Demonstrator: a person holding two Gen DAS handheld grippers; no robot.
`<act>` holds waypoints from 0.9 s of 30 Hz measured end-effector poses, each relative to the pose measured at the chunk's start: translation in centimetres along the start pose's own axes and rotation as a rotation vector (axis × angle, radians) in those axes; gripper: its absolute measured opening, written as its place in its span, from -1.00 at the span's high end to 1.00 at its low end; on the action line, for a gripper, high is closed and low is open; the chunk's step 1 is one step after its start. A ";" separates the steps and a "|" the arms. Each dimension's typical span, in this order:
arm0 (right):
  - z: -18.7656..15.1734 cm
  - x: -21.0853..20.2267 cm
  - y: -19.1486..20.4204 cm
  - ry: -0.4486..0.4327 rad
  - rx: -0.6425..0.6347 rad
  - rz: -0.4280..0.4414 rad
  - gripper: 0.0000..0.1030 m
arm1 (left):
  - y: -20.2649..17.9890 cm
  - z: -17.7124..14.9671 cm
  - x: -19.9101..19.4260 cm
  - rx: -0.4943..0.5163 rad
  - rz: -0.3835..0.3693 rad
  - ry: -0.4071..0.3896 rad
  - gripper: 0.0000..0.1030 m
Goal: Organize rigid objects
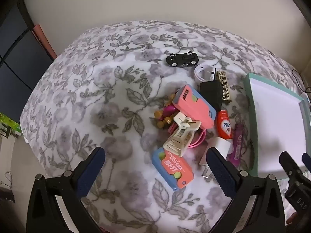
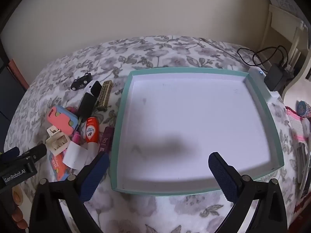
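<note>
A jumble of small things lies on the flowered blanket (image 1: pixel 87 97): a black toy car (image 1: pixel 182 59), a white ring (image 1: pixel 204 72), a gold patterned box (image 1: pixel 224 86), a black adapter (image 1: pixel 210 93), a pink-and-blue toy (image 1: pixel 194 106), a cream claw clip (image 1: pixel 182 136), an orange-and-blue toy (image 1: pixel 173 169), an orange tube (image 1: pixel 224 125) and a purple tube (image 1: pixel 237 143). My left gripper (image 1: pixel 155 150) hangs open above the pile's near side, holding nothing. A teal tray (image 2: pixel 120 116) with a bare white floor sits right of the pile. My right gripper (image 2: pixel 159 155) stands open over the tray's near edge.
A black charger with cables (image 2: pixel 276 77) lies past the tray's far right corner, beside white furniture (image 2: pixel 287 29). Pink knitted fabric (image 2: pixel 297 120) lies to the right. The blanket drops off at the left (image 1: pixel 25 132). A person's fingers (image 2: pixel 16 213) show at bottom left.
</note>
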State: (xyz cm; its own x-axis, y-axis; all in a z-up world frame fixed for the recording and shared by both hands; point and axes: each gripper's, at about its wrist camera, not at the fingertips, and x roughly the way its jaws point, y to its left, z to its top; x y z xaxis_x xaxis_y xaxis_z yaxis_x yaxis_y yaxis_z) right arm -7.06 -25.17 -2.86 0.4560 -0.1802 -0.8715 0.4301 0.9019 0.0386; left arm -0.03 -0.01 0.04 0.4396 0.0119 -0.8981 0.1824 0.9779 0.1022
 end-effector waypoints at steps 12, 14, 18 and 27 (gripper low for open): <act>-0.4 0.6 0.2 0.018 -0.048 -0.048 -1.00 | -0.4 -0.2 0.0 0.043 -0.012 0.017 -1.00; -0.4 0.6 0.3 0.018 -0.055 -0.051 -1.00 | -0.2 -0.2 0.0 0.043 -0.015 0.019 -1.00; -0.4 0.6 0.4 0.017 -0.062 -0.050 -1.00 | -0.1 -0.2 0.2 0.040 -0.013 0.027 -1.00; -0.4 0.5 0.4 0.015 -0.064 -0.052 -1.00 | -0.1 -0.1 0.4 0.034 -0.006 0.041 -1.00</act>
State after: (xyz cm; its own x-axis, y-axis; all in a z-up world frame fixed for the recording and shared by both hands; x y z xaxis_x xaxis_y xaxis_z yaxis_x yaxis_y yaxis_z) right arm -6.95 -24.77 -3.51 0.4223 -0.2215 -0.8790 0.4018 0.9150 -0.0375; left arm 0.02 -0.08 -0.35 0.4022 0.0157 -0.9154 0.2145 0.9704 0.1109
